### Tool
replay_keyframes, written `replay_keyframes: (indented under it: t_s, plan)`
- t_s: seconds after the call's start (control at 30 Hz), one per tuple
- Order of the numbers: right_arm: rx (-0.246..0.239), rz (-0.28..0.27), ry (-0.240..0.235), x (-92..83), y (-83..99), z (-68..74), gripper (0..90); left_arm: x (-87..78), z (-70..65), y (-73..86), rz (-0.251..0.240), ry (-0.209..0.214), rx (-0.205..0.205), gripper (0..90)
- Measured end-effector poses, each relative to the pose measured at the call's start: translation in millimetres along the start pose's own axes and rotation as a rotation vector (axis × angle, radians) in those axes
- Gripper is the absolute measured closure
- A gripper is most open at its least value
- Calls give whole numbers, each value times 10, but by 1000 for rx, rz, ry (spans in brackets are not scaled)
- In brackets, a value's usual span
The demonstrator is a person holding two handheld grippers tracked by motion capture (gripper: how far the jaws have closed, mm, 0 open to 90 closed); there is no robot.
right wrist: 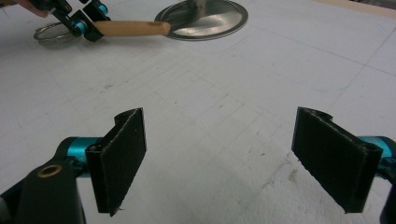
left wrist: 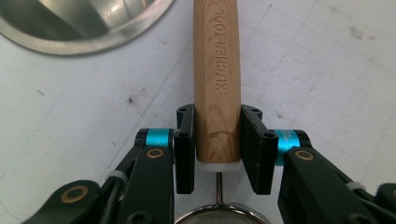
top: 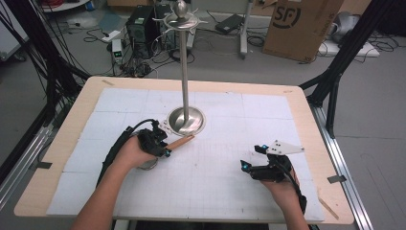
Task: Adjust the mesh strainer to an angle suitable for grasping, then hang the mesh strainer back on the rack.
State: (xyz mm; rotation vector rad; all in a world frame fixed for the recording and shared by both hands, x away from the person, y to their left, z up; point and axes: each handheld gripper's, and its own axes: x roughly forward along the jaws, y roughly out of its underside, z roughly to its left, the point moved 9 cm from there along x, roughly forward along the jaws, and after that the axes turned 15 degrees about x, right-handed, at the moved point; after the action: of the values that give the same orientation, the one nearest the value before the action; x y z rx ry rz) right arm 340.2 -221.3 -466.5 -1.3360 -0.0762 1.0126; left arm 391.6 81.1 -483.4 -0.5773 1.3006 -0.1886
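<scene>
Left hand-held gripper clamped on the strainer's wooden handle, mesh ring behind its jaws, stand base just ahead. Right hand-held gripper jaws apart, idle. Grasp done; lifting and hanging on the stand probably left.

The tall metal stand and its round base blocked the bench's middle rear. Open mat lay between the left gripper and the right gripper, and the mat's far corners stood free.

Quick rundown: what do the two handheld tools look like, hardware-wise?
Both are black linkage builds with flat black pads, teal collars at the fingertips and brass pivot pins. The left tool trails a black cable along the forearm. The right tool carries a grey three-cornered plate. No sleeves visible.
</scene>
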Motion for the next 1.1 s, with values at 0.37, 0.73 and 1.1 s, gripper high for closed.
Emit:
replay_keyframes:
  t_s: [0.37, 0.73, 1.1]
  plan:
    - [1, -5, -3, 0, -28, 4, 169, -302, -38, -118, -146, 3, 8, 687]
    - [-2, -10, -4, -11, -42, 4, 169, -458, -95, -211, -240, 86, 36, 687]
    - [-10, -7, -6, -6, -30, 7, 169, -806, -55, -312, -330, 71, 62, 687]
